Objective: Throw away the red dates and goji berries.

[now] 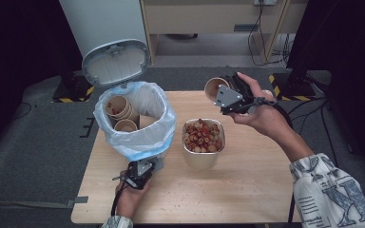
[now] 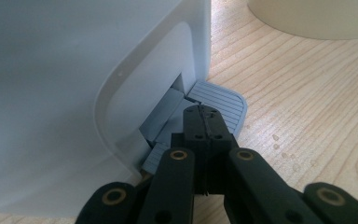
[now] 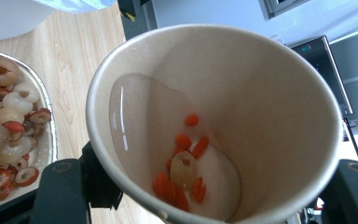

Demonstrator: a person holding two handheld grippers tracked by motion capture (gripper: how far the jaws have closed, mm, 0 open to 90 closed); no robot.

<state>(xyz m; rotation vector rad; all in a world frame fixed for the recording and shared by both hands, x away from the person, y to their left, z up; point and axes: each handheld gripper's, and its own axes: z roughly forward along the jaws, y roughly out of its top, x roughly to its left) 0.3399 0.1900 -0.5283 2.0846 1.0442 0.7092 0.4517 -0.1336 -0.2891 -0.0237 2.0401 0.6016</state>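
Here, the right gripper (image 1: 228,95) grasps a tan paper cup (image 1: 215,88) by its wall and holds it tilted above the far edge of the light wooden table (image 1: 247,190), at about one o'clock from the foil tray of red and pale fruit pieces (image 1: 203,137) standing mid-table. In the right gripper view the paper cup (image 3: 223,116) has a film of cloudy liquid and a few orange-red berries (image 3: 182,172) clinging low on its inner wall, with the tray (image 3: 9,121) at nine o'clock.

The left gripper (image 1: 138,178) sits at the near foot of the white pedal bin lined with a pale blue plastic bag (image 1: 138,123), at six o'clock from it; its jaws are clenched together, their tips pressing on the grey ribbed pedal (image 2: 221,102). The bin's lid (image 1: 115,62) stands open, and stacked used paper cups (image 1: 121,111) lie inside. The bin stands at nine o'clock from the tray, between the two grippers.
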